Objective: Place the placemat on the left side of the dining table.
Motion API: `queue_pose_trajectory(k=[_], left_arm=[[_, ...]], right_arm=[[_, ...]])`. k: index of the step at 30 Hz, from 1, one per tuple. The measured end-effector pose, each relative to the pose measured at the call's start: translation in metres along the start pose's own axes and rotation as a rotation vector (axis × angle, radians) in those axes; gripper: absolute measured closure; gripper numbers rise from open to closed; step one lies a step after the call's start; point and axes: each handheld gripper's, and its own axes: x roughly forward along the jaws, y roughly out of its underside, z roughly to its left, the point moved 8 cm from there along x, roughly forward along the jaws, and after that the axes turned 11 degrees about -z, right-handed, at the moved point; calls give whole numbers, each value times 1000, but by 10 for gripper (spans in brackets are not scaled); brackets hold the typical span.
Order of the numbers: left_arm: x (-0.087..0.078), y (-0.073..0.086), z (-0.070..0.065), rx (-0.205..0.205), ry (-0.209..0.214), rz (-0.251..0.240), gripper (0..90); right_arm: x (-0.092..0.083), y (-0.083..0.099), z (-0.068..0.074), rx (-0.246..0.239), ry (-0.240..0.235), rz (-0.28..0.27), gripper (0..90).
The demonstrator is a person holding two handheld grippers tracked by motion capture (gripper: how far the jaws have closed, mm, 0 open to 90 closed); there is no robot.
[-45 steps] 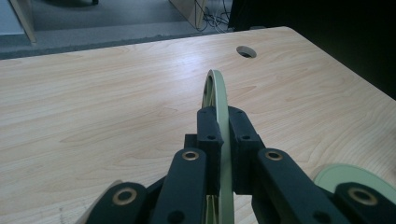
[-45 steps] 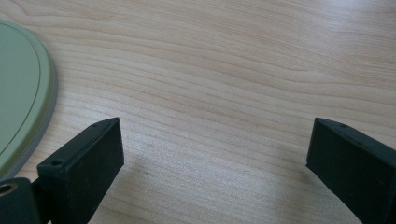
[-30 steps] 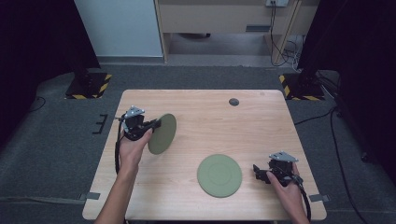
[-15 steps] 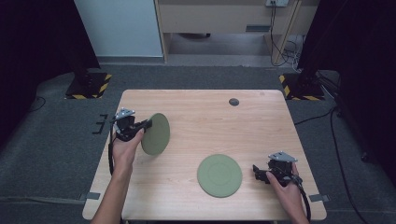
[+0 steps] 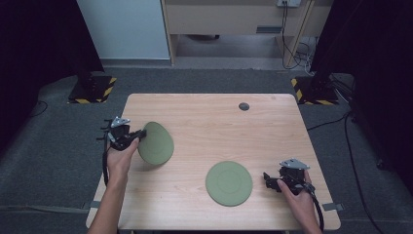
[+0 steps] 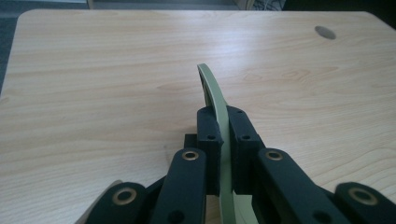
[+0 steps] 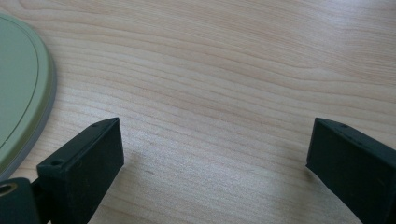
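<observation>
My left tool [image 5: 138, 134] pinches the rim of a green plate [image 5: 156, 143], tilted above the table [image 5: 204, 126]. My right tool [image 5: 271, 179] rests open beside the second plate [image 5: 229, 183].

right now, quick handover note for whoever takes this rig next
Left tool: shut on the rim of the tilted green plate, held on edge over the table's left side.
Right tool: open, holds nothing, low beside the flat green plate near the front edge.
Done: one plate picked up.
Left: probably set the held plate down, perhaps onto the flat one.
</observation>
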Motion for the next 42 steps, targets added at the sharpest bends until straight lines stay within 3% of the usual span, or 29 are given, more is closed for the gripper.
queue_pose_trajectory(k=[21, 28, 42], left_arm=[[7, 37, 36, -15, -29, 78, 846], [9, 43, 39, 5, -41, 91, 846], [11, 53, 47, -4, -43, 104, 837]], right_arm=[[0, 1, 0, 1, 2, 4, 40], [0, 1, 0, -2, 4, 8, 41], [1, 2, 1, 0, 6, 24, 41]])
